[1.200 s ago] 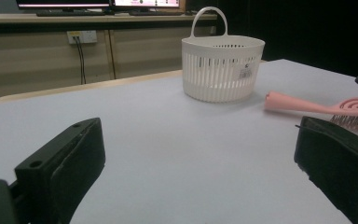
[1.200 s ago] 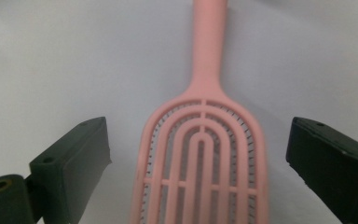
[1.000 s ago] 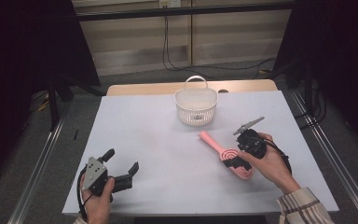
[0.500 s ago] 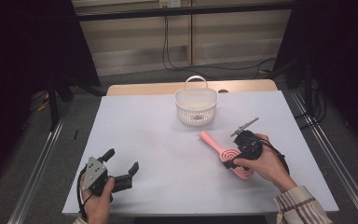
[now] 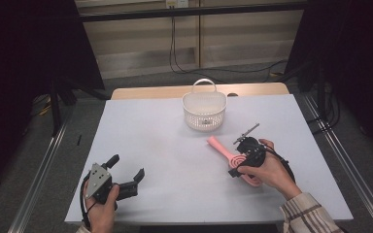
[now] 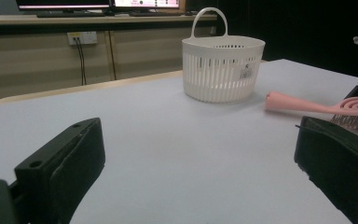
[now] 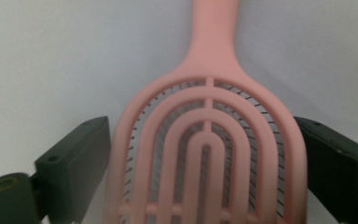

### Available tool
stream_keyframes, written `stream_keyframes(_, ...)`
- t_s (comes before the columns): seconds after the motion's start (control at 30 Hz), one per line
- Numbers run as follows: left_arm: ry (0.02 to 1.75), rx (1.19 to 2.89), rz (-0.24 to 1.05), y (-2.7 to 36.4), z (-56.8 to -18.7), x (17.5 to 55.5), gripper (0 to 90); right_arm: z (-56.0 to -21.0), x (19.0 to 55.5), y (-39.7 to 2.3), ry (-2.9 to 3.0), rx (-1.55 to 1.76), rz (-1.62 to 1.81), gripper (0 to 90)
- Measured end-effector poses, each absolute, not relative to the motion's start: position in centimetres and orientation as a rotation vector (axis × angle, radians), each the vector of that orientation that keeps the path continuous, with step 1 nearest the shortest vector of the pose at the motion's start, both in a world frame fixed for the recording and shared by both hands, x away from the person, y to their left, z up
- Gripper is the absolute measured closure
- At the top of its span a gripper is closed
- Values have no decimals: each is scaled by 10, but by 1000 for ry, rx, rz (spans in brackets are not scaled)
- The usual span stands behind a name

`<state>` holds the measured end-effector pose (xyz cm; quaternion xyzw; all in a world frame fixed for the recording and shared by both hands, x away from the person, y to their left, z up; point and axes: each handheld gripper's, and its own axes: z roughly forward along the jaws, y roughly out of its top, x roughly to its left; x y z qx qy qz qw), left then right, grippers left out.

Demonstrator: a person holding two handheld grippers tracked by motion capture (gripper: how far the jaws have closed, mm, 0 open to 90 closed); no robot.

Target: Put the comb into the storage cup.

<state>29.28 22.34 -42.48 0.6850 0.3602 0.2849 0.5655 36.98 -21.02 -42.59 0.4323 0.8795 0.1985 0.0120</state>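
Observation:
A pink hairbrush (image 5: 219,146) lies bristles down on the white table (image 5: 165,145), right of centre, with its handle pointing toward a white slatted basket (image 5: 204,115). My right gripper (image 5: 241,164) is lowered over the brush head. In the right gripper view the brush (image 7: 205,140) lies between the jaws, which stand wide on either side of its head, open (image 7: 205,170). My left gripper (image 5: 126,167) rests low at the table's near left, open and holding nothing (image 6: 200,163). The left gripper view shows the basket (image 6: 221,70) and the brush (image 6: 307,103) farther off.
The basket stands at the back centre with its handle up and a small dark item inside. A wooden strip (image 5: 150,92) runs along the table's far edge. Metal rails (image 5: 39,170) flank the table on the floor.
My right gripper has shifted a little left and down, settling over the brush head. The left gripper has stayed put.

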Motion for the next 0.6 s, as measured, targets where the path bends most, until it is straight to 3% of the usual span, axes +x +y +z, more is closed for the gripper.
stream_keyframes(0.17, 847, 1613, 669, 223, -425, 294, 19, -427, 371, -211, 2762, 1363, 595, 128)
stream_keyframes(0.6, 850, 1615, 670, 223, -425, 293, 19, -422, 370, -209, 2783, 1380, 550, 131)
